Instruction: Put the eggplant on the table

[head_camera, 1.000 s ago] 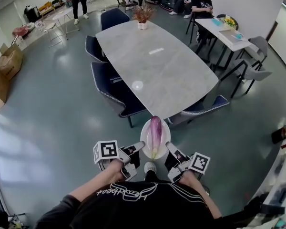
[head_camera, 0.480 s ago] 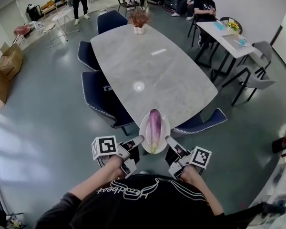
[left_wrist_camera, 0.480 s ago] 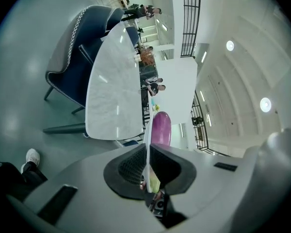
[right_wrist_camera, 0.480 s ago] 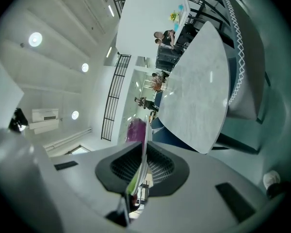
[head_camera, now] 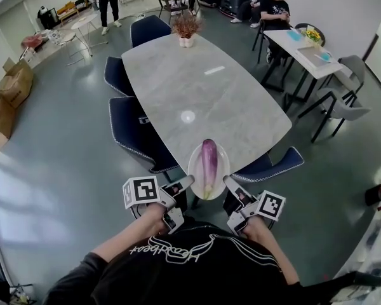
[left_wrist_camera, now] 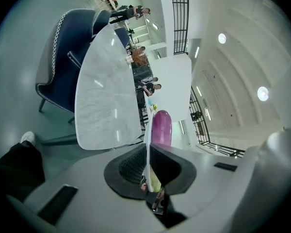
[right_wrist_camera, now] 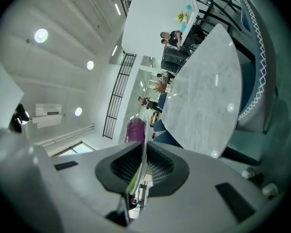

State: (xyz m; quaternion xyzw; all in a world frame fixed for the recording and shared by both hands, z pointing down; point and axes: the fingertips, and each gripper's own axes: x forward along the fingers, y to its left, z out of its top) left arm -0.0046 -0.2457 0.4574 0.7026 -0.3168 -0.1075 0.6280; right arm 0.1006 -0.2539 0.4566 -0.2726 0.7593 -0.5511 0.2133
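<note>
While the left gripper [head_camera: 185, 183] and right gripper [head_camera: 229, 183] jaws clench the plate [head_camera: 194, 165] rim, the eggplant [head_camera: 208, 161] lies on it; the plate has advanced to the counter [head_camera: 203, 88] edge.

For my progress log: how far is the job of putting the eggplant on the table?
Done: the eggplant lies on a plate, lifted. In hand: left gripper and right gripper clamp its rim near the table end. Left: setting it down.

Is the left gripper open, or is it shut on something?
Shut. The left gripper has both jaws pressed on the rim of the white plate, which carries the eggplant.
</note>
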